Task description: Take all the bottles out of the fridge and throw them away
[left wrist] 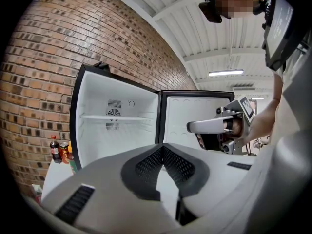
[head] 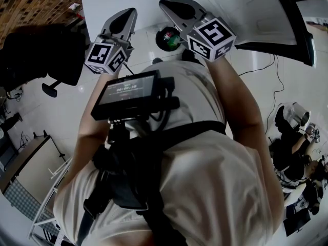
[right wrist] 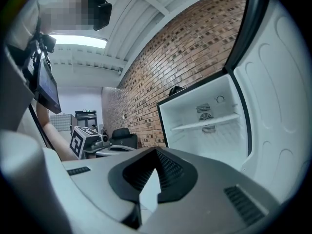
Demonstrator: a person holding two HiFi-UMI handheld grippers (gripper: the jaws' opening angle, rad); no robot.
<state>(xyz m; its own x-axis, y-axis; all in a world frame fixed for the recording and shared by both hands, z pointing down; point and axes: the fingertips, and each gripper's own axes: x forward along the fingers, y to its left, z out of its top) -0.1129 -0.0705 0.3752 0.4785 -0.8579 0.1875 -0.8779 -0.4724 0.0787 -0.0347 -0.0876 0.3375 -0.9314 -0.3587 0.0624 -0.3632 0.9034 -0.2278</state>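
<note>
The left tool (left wrist: 162, 149) is held shut with nothing between its jaws, and the right tool (right wrist: 155, 152) is likewise closed and empty. Both are pointed towards the open fridge (left wrist: 117, 130). Bottles (left wrist: 55, 150) are seen standing on a white surface (left wrist: 54, 179) just left of the fridge.

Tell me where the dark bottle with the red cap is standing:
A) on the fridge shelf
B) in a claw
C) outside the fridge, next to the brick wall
C: in the left gripper view the dark bottle stands to the left of the open fridge, against the brick wall, while the shelf inside is bare.
</note>
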